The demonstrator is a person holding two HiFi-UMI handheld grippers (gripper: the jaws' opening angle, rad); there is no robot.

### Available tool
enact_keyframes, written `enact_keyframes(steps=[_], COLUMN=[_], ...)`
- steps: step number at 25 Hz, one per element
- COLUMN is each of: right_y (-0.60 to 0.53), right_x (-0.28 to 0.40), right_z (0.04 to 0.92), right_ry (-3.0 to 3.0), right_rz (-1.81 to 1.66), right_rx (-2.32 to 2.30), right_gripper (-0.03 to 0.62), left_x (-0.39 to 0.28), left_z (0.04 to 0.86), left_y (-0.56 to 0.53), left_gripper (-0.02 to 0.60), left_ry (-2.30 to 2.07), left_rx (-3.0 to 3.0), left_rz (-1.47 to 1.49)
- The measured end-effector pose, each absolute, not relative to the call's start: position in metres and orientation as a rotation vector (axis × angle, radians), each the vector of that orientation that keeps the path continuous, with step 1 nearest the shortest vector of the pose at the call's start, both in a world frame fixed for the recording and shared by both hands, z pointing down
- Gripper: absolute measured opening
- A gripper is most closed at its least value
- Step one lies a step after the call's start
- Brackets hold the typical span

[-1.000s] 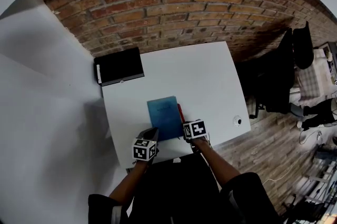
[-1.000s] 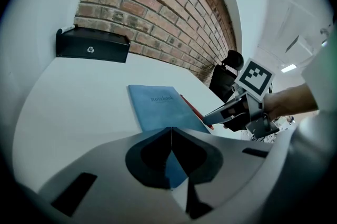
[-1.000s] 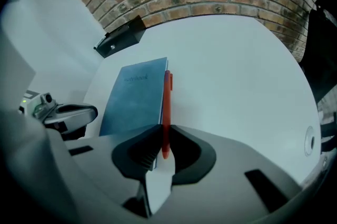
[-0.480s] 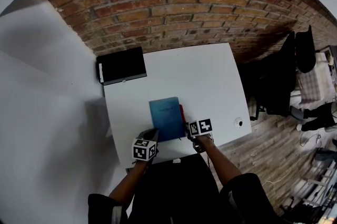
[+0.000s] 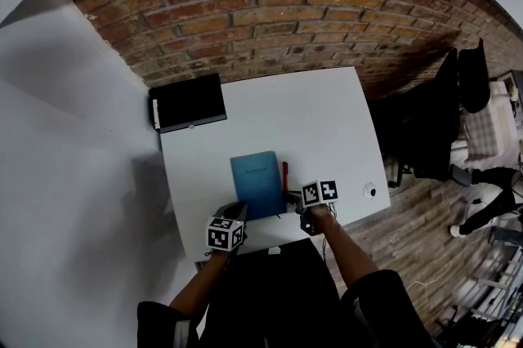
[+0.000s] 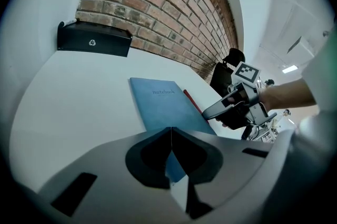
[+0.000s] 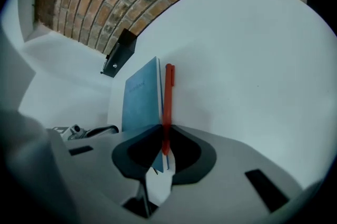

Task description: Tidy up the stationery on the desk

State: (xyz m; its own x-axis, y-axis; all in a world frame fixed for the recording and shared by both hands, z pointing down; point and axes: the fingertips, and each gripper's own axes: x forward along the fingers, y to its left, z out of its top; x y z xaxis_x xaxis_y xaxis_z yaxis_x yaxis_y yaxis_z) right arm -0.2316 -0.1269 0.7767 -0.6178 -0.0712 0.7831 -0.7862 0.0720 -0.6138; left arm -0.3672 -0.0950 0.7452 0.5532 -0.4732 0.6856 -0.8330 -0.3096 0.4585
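Observation:
A blue notebook (image 5: 257,185) lies flat in the middle of the white desk (image 5: 319,118). A red pen (image 5: 285,175) lies just to its right, parallel to its edge. My right gripper (image 5: 292,201) is shut on the near end of that pen; in the right gripper view the red pen (image 7: 169,97) runs straight out from between the jaws (image 7: 164,136), beside the notebook (image 7: 142,94). My left gripper (image 5: 239,212) is shut and empty at the notebook's near left corner. The left gripper view shows the notebook (image 6: 160,104) just past its closed jaws (image 6: 171,136).
A black box (image 5: 189,103) sits at the desk's far left corner against the brick wall. A round cable grommet (image 5: 368,191) is near the right front edge. A chair draped with dark clothing (image 5: 445,105) stands right of the desk.
My right gripper has rolled and shifted slightly right, and the red pen now lies a little further from the notebook's edge. The left gripper and the notebook have stayed still.

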Motion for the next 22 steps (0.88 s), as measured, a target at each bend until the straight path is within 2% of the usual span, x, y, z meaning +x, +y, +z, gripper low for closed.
enact_keyframes(steps=[8, 22], right_y=[-0.124, -0.124], right_x=[-0.235, -0.236], right_z=[0.776, 0.775], right_ry=[-1.83, -1.896], right_rz=[1.472, 1.535], right_rx=[0.745, 0.723], right_gripper=[0.064, 0.063], left_x=[-0.366, -0.361], left_z=[0.746, 0.749], left_y=[-0.092, -0.082], left_gripper=[0.015, 0.015], left_ry=[-1.055, -1.057], left_rx=[1.953, 1.935], left_rz=[0.562, 0.568])
